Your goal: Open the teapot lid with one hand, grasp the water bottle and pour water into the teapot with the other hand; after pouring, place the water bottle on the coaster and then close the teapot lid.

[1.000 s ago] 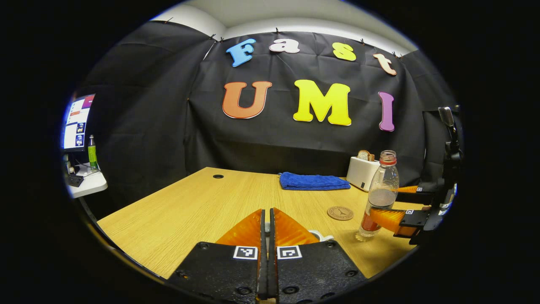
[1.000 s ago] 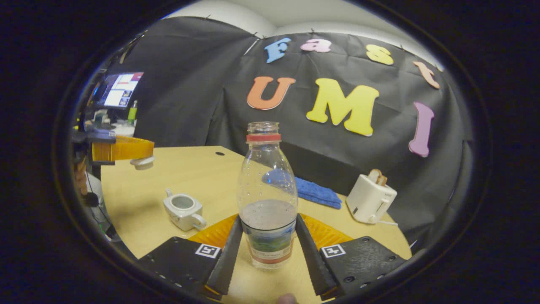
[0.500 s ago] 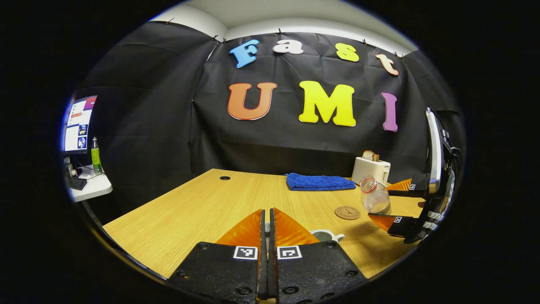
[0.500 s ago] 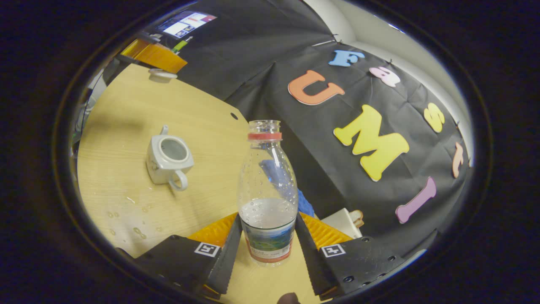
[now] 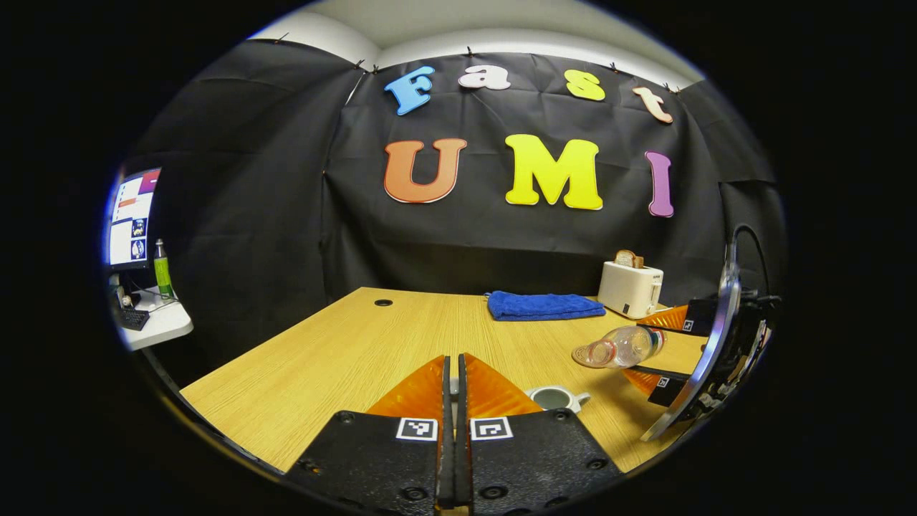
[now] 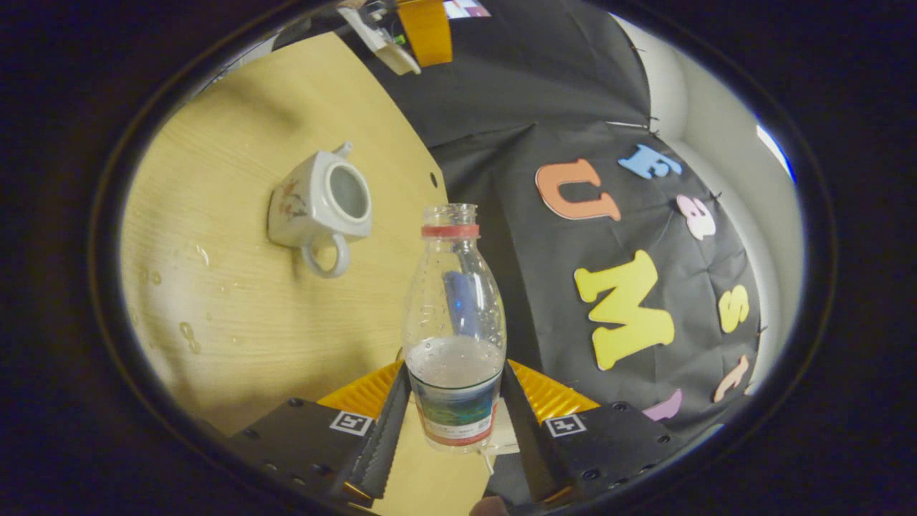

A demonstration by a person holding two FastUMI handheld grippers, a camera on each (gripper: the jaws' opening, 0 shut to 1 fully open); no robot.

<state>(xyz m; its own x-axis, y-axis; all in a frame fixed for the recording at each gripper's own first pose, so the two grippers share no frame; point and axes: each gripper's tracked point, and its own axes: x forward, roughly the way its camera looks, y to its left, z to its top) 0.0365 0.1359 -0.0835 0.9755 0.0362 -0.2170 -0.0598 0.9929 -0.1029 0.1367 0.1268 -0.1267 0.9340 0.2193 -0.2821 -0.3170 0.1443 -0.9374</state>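
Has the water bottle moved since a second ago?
Yes. In the left gripper view the water bottle stood upright by the coaster; now it lies tipped nearly level, mouth toward the teapot, lower against the toaster.

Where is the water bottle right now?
The water bottle is clamped in the right gripper, tipped sideways in the air above the table, its mouth toward the open teapot.

I see a blue towel on the tabletop, white toaster just beside it; monitor far left.
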